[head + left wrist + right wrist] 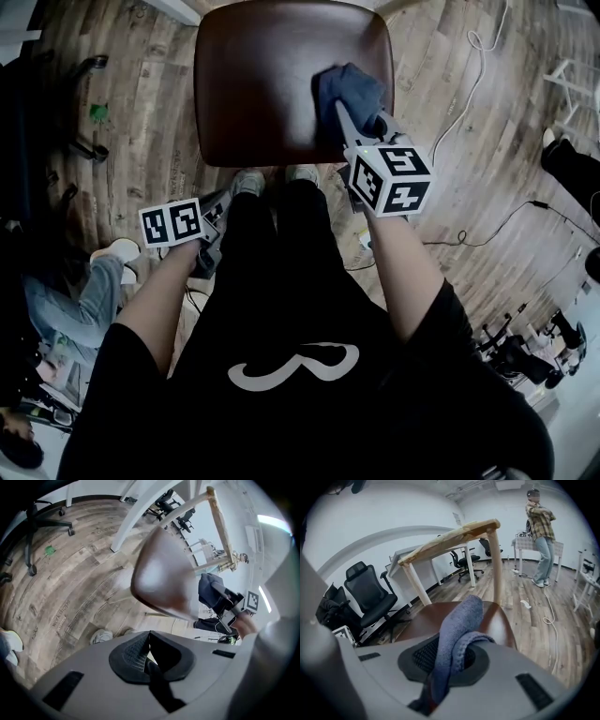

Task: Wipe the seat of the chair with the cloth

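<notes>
My right hand-held gripper [352, 120] clamps the cloth [347, 86] on the seat [253, 84], wiping, I judge; next, sweep it left. Left hand-held gripper [149, 657]: closed, empty.

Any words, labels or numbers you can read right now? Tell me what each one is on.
"workshops": printed on the floor, in the left gripper view. The smaller line under it is too blurred to read.
Wall sign: too small to read.
Left cube and right cube: square markers only, no words.
Shirt logo: a white shape, no letters.
</notes>
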Motion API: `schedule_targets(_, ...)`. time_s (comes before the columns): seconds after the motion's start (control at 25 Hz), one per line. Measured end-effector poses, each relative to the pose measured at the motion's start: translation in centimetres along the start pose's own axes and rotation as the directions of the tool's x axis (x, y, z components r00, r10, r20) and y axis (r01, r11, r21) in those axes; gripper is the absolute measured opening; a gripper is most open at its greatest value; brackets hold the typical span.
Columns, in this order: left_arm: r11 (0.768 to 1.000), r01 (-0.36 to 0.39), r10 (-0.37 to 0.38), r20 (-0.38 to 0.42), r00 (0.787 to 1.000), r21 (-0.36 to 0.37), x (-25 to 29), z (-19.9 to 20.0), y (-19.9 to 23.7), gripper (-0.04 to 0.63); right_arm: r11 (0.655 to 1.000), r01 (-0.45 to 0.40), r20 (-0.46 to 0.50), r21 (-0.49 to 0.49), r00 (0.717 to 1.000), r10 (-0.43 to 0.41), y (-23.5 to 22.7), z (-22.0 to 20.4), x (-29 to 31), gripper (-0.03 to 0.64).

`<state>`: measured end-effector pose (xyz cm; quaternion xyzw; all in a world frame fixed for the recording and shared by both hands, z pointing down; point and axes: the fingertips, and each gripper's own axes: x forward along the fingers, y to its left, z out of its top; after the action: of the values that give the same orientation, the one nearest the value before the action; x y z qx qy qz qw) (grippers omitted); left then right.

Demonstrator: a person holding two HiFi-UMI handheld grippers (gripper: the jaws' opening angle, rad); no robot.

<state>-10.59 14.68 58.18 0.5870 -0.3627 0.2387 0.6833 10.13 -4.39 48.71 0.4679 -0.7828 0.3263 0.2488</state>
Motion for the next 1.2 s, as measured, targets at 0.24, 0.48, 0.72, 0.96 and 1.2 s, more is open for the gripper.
schedule_targets(0.24,0.999,-0.012,0.013,0.033,0.999,-0.041,-3.4,0.0,4.2,0.014,0.992,-0.109,-0.04,-0.056,0.993,0.107,8.6,-0.5,2.4,0.044)
schedule_targets(0.48,0.998,0.006,-0.002,0.068,0.998,-0.07,-5.3,0.5,6.7,0.014,0.975,-0.198,-0.085,-0.098,0.978,0.19,16.0,-1.0,5.1,0.044)
schedule_targets(0.72,0.996,0.028,-0.021,0.084,0.996,-0.09,-6.7,0.6,8.6,0.014,0.957,-0.25,-0.168,-0.148,0.96,0.225,20.8,-3.4,7.6,0.044)
schedule_targets(0.96,0.992,0.026,-0.014,0.096,0.995,-0.125,-7.5,0.6,11.0,0.014,0.96,-0.232,-0.216,-0.159,0.957,0.196,22.0,-5.3,10.3,0.044)
schedule_targets(1.2,0.99,0.038,-0.025,0.095,0.995,-0.138,-7.5,0.2,11.6,0.014,0.968,-0.18,-0.245,-0.175,0.96,0.134,20.9,-6.7,11.7,0.044)
